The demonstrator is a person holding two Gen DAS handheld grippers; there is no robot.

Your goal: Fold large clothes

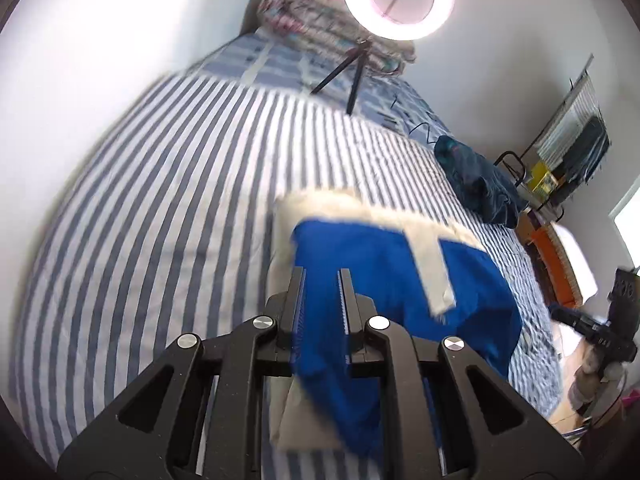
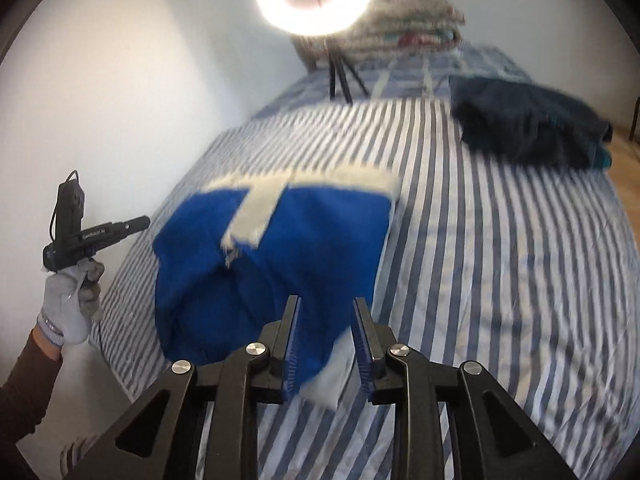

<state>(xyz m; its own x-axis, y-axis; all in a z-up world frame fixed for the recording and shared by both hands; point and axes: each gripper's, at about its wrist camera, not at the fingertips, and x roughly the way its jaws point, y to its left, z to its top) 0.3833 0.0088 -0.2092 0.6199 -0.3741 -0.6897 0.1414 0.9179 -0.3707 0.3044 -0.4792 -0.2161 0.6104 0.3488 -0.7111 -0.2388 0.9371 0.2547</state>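
Striped blue-and-white bed (image 1: pixel 160 220) beneath everything, white walls around it.

From the left wrist: fingers of the left gripper (image 1: pixel 322 272) narrowly apart, clamped on nothing, blue cloth seen through the slit. Looks like a grip in this view alone. Beyond the tips, the blue garment (image 1: pixel 460 280) with cream bands, folded and lying on the bed.

From the right wrist: fingers of the right gripper (image 2: pixel 326 300) wider apart, also empty, a pale corner of the same garment (image 2: pixel 312 240) showing in the gap.

Settled only by the opposite cameras:
- Left gripper (image 2: pixel 142 223), seen from the right wrist, held in a grey gloved hand (image 2: pixel 68 304) off the bed's edge, clear of the cloth, not touching it.
- Right gripper (image 1: pixel 554 312), seen from the left wrist, likewise out past the bed's far edge, apart from the garment.

Farther out, a dark blue pile of clothes (image 1: pixel 476 176) near one edge of the bed, well apart from the blue garment. At the head end, a lit ring light (image 1: pixel 400 34) on a tripod and a stack of patterned bedding (image 1: pixel 304 20). Both views blurred.
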